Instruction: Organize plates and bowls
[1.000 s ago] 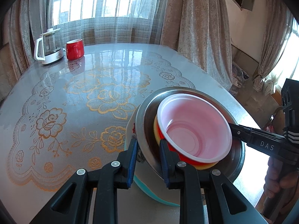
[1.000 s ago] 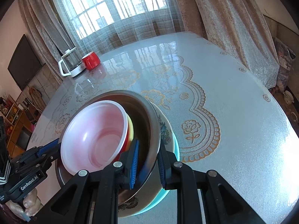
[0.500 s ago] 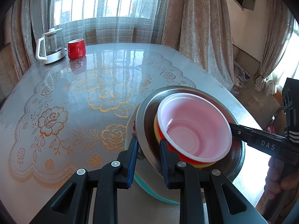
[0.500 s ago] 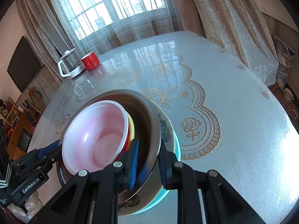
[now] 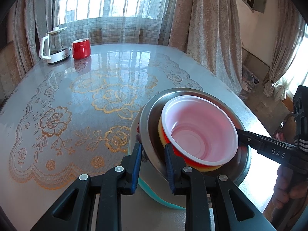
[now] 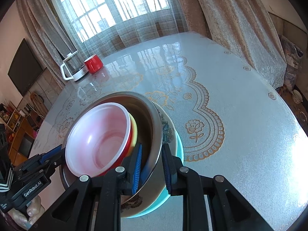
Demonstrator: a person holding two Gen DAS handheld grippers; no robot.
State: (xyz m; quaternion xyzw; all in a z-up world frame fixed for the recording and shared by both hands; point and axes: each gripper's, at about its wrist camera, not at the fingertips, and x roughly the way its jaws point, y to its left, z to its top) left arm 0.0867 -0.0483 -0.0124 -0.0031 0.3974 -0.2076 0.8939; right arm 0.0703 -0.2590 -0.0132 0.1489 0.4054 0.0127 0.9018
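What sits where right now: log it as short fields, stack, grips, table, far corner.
stack: pink bowl nested over red and yellow bowls, inside metal bowl, on flowered plate and teal plate
left gripper: shut on metal bowl rim
right gripper: shut on opposite rim
table: lace-patterned cover
far corner: glass kettle, red mug

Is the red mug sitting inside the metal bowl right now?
No, the red mug stands at the far end of the table beside the glass kettle, well apart from the metal bowl.
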